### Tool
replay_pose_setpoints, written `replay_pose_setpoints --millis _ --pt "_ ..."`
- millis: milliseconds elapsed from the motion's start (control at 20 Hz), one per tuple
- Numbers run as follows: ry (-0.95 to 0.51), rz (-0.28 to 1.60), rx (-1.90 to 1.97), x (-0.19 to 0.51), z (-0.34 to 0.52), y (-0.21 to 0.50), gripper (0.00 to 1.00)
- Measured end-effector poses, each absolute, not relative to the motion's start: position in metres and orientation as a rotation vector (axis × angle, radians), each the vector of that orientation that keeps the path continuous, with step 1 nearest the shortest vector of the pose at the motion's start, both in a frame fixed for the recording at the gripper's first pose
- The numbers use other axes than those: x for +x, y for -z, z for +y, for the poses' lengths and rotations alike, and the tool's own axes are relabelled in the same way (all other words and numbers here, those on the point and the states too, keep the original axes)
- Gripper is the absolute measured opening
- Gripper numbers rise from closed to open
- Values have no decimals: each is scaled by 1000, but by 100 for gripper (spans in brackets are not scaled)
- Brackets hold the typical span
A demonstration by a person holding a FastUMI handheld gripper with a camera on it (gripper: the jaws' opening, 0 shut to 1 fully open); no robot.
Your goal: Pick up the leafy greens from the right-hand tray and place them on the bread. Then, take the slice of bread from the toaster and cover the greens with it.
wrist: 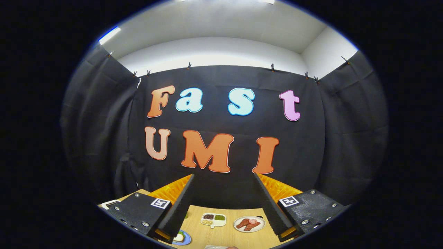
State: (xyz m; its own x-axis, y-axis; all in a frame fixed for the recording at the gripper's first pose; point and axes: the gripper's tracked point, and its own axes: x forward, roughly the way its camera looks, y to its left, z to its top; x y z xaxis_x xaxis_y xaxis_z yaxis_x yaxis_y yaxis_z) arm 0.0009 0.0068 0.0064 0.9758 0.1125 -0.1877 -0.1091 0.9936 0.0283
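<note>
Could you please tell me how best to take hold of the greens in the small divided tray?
Probably from above: the greens lie low in one walled compartment of the tray, so side approaches look blocked. The open gripper should pinch their top; finer shape is too small to tell.

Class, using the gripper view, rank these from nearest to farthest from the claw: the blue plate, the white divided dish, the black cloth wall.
The claw is open and holds nothing.
1. Blue plate with bread: beside the left finger's base.
2. White divided dish: on the wooden table, between the fingers.
3. Black cloth wall: beyond the fingertips.
</note>
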Motion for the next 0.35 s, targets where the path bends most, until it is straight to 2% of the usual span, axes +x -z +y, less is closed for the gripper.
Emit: replay_pose_setpoints --millis 350 --pt "-79 137 1 3 8 -8 99"
